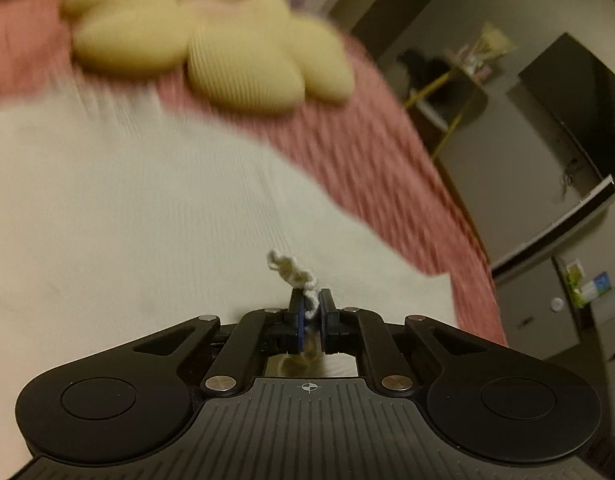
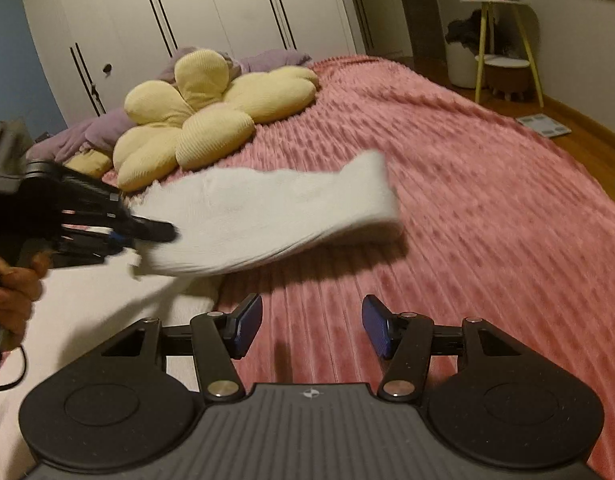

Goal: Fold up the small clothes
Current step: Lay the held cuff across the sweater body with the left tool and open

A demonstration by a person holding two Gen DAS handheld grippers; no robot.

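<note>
Pinching the edge of a small white ribbed cloth (image 2: 267,216), the left gripper (image 2: 163,234) is lifting it above the pink fuzzy bed cover (image 2: 467,208). The right gripper (image 2: 311,326) is hanging wide and empty nearby.

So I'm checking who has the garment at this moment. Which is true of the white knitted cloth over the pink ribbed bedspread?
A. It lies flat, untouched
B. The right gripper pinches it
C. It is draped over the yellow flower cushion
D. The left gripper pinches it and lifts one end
D: the left gripper is shut on an edge of the white knitted cloth, while the right gripper stands open with nothing between its fingers.
</note>
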